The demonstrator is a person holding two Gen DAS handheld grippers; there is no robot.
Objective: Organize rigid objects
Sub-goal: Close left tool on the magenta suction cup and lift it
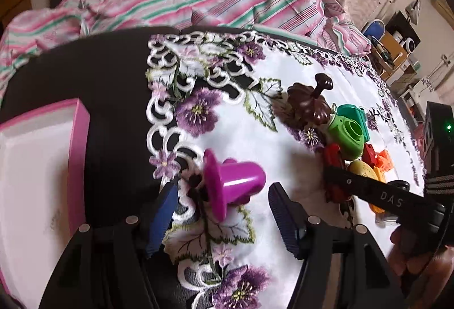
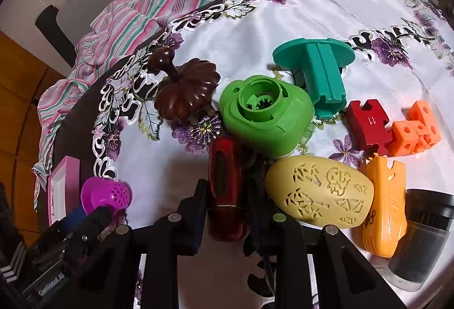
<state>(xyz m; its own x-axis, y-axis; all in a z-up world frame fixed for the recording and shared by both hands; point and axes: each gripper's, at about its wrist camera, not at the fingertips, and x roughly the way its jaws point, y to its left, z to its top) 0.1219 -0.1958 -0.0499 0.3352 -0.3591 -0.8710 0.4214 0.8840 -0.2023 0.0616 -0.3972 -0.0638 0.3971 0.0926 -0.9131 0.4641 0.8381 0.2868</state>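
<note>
Both claws are busy: the right gripper [image 2: 225, 195] is clamped on a red cylinder [image 2: 226, 187] near the cloth's near edge, while the left gripper [image 1: 224, 215] gapes around the purple cup [image 1: 231, 184] lying on its side by the cloth's left edge; that cup could roll out, and beyond it the pink tray [image 1: 42, 167] waits

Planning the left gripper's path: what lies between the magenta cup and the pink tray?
Left wrist view: only lace tablecloth edge and bare dark tabletop separate magenta cup from pink tray.
</note>
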